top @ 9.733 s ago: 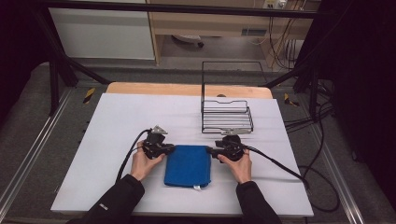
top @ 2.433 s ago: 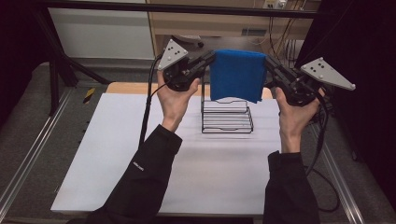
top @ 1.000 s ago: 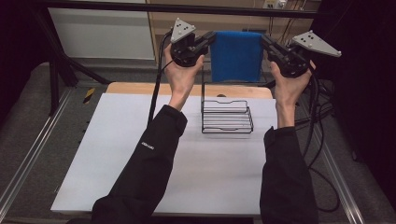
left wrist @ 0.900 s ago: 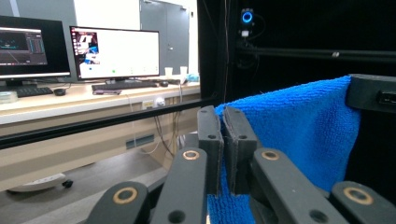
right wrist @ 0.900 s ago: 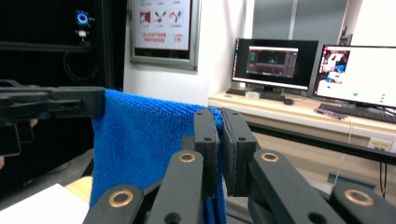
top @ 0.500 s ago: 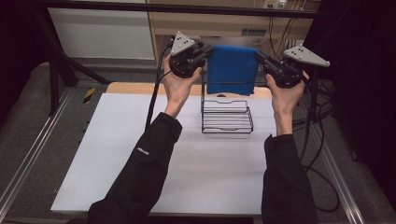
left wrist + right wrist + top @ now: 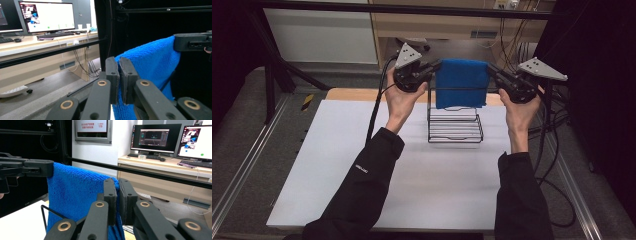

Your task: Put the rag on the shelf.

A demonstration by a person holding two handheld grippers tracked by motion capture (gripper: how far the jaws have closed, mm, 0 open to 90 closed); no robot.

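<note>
A blue cloth [image 7: 461,82] hangs spread between my two grippers above a black wire rack [image 7: 455,127] at the table's far middle. My left gripper [image 7: 435,65] is shut on the cloth's upper left corner and my right gripper [image 7: 490,68] is shut on its upper right corner. The rack's tall top bar [image 7: 457,89] crosses in front of the cloth's lower half. In the left gripper view the jaws [image 7: 119,65] pinch the cloth [image 7: 152,65], with the other gripper [image 7: 192,42] beyond. In the right gripper view the jaws [image 7: 118,185] pinch the cloth [image 7: 75,192] above a rack wire [image 7: 50,211].
The white table top [image 7: 362,150] stretches toward the person, with a wooden strip [image 7: 357,94] along its far edge. Cables [image 7: 552,150] trail off the right side. A black frame bar [image 7: 162,177] and a desk with monitors [image 7: 153,136] lie beyond the table.
Both hands have come down a little with the cloth, which now hangs lower against the rack's top bar. Earlier it was lifted off the table.
</note>
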